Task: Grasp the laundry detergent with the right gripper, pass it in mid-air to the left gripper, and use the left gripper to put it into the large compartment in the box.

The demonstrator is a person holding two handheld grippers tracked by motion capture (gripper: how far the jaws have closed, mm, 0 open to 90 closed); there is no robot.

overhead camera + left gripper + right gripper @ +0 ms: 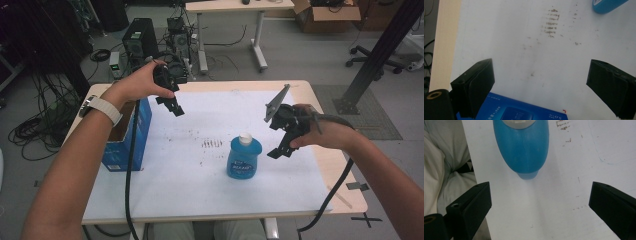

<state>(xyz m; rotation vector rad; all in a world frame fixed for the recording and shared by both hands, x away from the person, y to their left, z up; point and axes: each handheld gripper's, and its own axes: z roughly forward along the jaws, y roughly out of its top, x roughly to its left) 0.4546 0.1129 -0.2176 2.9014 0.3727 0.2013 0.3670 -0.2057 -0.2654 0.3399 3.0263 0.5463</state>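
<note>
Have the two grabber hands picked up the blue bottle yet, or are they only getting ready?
Only getting ready. Nothing looks done yet: the blue bottle stands upright on the white sheet, untouched. The right gripper hangs open just beside it. The left gripper is open too, held up near the blue box at the table's left edge. Still to do: probably closing on the bottle and moving it.

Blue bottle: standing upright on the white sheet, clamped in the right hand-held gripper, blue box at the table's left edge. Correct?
Not clamped. The right hand-held gripper hangs open beside the blue bottle, apart from it; the right gripper view shows nothing between its jaws. The rest holds: bottle upright on the white sheet, blue box at the left edge.
</note>
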